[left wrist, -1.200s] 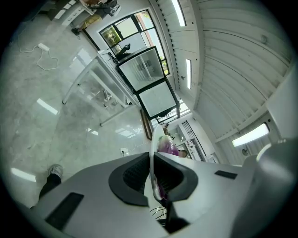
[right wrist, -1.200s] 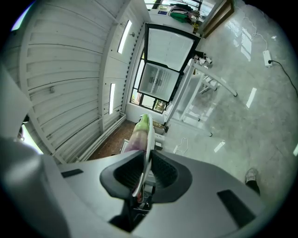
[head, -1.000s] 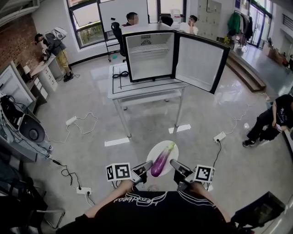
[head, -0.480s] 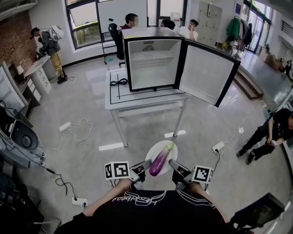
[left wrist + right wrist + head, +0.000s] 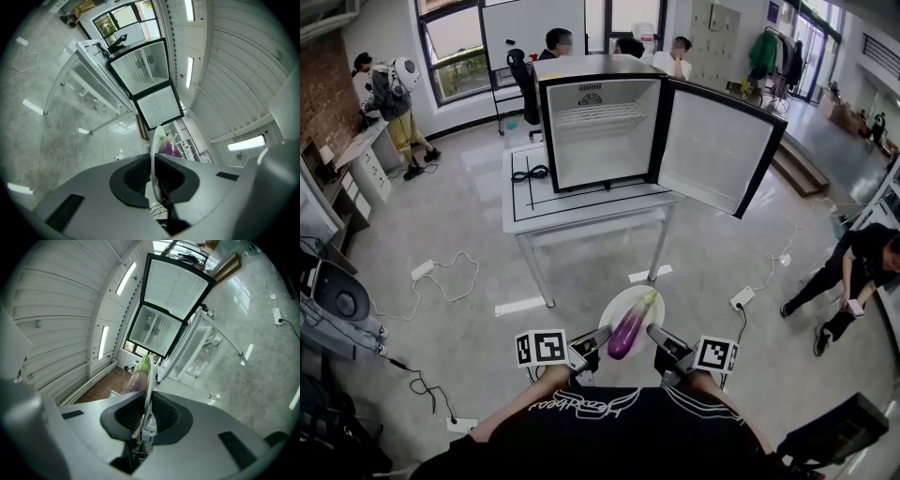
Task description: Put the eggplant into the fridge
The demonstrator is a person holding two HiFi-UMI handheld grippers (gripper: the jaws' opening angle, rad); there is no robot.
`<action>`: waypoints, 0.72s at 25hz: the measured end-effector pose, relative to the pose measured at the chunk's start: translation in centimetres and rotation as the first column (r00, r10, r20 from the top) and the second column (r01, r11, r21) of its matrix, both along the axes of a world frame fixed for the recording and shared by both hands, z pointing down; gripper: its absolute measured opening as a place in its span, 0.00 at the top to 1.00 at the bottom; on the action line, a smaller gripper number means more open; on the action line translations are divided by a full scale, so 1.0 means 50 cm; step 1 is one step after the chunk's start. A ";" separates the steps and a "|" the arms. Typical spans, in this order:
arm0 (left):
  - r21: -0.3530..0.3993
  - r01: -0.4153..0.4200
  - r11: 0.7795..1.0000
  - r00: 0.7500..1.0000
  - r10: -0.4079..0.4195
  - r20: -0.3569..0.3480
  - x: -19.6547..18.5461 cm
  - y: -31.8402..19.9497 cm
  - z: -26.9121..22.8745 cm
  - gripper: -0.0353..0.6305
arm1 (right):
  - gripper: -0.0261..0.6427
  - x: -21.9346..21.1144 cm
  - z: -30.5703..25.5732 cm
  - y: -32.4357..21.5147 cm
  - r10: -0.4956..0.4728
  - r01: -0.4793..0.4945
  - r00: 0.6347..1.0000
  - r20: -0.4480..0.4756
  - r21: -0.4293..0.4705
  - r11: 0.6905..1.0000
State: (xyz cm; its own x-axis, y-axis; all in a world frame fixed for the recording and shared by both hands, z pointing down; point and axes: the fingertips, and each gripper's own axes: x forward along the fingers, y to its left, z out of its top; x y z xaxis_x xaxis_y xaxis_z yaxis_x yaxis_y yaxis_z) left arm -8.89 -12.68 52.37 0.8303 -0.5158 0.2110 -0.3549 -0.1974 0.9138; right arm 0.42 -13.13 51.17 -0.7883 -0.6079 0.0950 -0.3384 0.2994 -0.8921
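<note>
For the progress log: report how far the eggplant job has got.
Done: the fridge door stands open; the eggplant lies on a white plate. In hand: the left gripper and right gripper each clamp the plate's rim, short of the table. Left: reach the fridge and put the eggplant inside.

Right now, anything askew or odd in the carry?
Nothing stands out. The eggplant lies on the plate; left gripper and right gripper each clamp its rim; fridge door stands open.
</note>
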 end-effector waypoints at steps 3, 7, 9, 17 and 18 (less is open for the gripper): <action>0.015 -0.003 1.000 1.000 0.003 0.004 0.001 -0.012 -0.007 0.90 | 0.89 -0.003 -0.010 -0.009 -0.005 0.005 1.000 0.015 0.021 1.000; 0.025 -0.007 1.000 1.000 0.007 0.011 0.002 -0.021 -0.009 0.90 | 0.89 -0.001 -0.009 -0.017 0.000 0.000 1.000 0.012 0.024 1.000; 0.022 -0.003 1.000 1.000 0.003 0.011 -0.001 -0.026 -0.008 0.90 | 0.89 -0.003 -0.007 -0.023 -0.004 0.003 1.000 0.014 0.020 1.000; 0.002 0.040 0.999 0.999 -0.040 0.018 -0.014 -0.063 0.007 0.90 | 0.89 -0.010 0.018 -0.069 -0.033 0.033 0.999 0.017 -0.012 0.999; -0.004 0.046 0.999 0.999 -0.046 0.021 -0.017 -0.070 0.012 0.90 | 0.89 -0.013 0.024 -0.077 -0.037 0.037 0.999 0.022 -0.023 0.999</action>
State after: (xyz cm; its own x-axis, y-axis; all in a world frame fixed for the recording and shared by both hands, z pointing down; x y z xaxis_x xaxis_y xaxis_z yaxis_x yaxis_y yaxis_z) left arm -9.75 -16.20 52.98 0.8011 -0.5524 0.2305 -0.3824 -0.1762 0.9070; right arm -0.25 -16.97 52.37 -0.8123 -0.5761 0.0912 -0.3077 0.2904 -0.9061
